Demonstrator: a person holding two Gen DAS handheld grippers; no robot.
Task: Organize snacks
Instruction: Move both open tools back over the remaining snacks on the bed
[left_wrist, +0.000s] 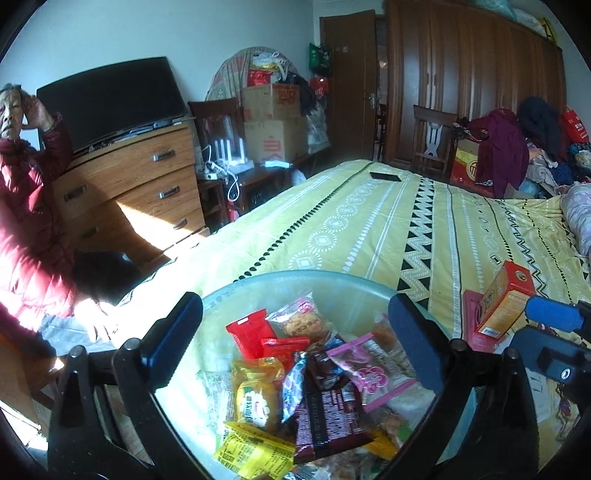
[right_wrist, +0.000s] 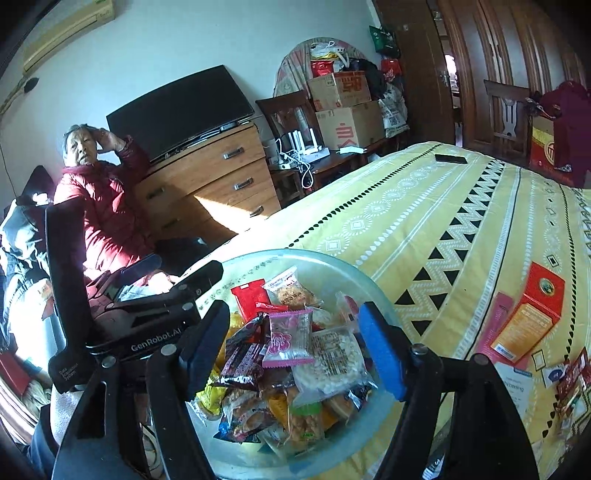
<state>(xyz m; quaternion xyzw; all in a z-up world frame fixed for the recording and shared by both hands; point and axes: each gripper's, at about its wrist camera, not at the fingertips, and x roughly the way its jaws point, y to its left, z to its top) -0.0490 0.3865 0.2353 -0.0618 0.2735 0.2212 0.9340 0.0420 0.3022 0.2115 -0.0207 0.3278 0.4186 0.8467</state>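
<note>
Both wrist views look across a bed covered by a yellow patterned bedspread (left_wrist: 369, 229). A translucent pale-green glass bowl (left_wrist: 354, 284) rests on the bedspread near its front edge and is filled with wrapped snacks. Among them are a red foil packet (left_wrist: 247, 332), a pink-edged clear packet (left_wrist: 369, 373), a dark brown chocolate packet (left_wrist: 328, 406) and a yellow printed packet (left_wrist: 251, 450).

The left gripper (left_wrist: 295, 343) hovers over the bowl with its jaws spread wide apart; no snack lies between the pads. The right gripper (right_wrist: 295, 347) also hangs above the bowl with its jaws apart and clamped on nothing. An orange-and-red cardboard box (right_wrist: 528, 314) lies on the bedspread to the right of the bowl, apart from it, overlapping a flat pink packet (right_wrist: 496, 321).

A person in a red padded jacket (right_wrist: 103, 210) sits beside a wooden chest of drawers (right_wrist: 221, 177).
</note>
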